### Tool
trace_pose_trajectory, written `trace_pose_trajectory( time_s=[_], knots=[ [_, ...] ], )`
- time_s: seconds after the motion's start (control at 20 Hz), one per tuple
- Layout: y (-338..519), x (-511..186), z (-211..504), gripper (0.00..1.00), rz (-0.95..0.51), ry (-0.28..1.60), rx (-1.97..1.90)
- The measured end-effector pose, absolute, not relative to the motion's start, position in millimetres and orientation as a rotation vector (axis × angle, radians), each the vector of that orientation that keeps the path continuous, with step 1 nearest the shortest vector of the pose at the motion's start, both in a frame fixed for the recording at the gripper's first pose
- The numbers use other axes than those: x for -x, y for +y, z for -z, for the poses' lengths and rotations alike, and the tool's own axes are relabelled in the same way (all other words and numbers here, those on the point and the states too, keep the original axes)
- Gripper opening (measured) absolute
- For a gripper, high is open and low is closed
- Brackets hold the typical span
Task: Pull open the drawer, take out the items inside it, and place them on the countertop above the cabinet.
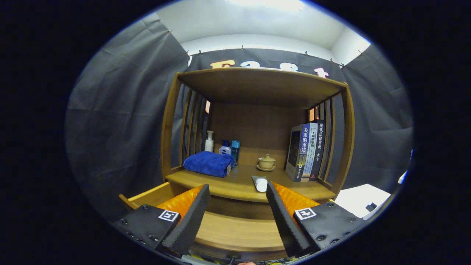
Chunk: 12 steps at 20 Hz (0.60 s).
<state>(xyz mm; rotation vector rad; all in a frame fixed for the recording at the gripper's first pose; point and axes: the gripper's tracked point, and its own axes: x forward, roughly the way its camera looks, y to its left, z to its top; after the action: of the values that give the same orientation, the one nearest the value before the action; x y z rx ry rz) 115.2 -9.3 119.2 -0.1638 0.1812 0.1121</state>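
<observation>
Gripper [237, 198]: two black ribbed fingers [191, 217] with orange backing, standing well apart and gripping nothing; they are reaching forward over the pulled-out drawer.

Drawer [239, 232]: wooden, sitting open below the countertop, its pale bottom board showing between the fingers. Nothing is showing on the board in the stretch between the fingers; the corners are lying behind them and cannot be judged.

Countertop [235, 186]: wooden shelf surface of the cabinet [167, 121], lying just beyond the fingertips, roofed by an upper board and flanked by slatted sides.

Tube [259, 183]: white, lying flat on the front part of the countertop, just ahead of the right finger's tip. Its long axis is running front to back, the round capped end pointing toward the gripper and the flatter end pointing into the cabinet.

Towel [209, 163]: blue, folded, resting on the countertop's left side.

Bottles [224, 147]: a white pump bottle, a small dark-capped white one and a blue one, standing upright behind the towel.

Lidded cup [266, 162]: tan, sitting on a saucer near the middle back.

Books [307, 151]: standing upright against the right slats, spines facing out.
</observation>
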Motion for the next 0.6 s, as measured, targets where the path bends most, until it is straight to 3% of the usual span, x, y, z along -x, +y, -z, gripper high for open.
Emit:
trace_pose_trajectory(
  time_s=[0.4,0.6],
  knots=[
    [-30,-64,-49,0.99,-0.047,0.293,0.115],
    [-42,-40,-53,0.99,-0.010,0.227,0.173]
  ],
)
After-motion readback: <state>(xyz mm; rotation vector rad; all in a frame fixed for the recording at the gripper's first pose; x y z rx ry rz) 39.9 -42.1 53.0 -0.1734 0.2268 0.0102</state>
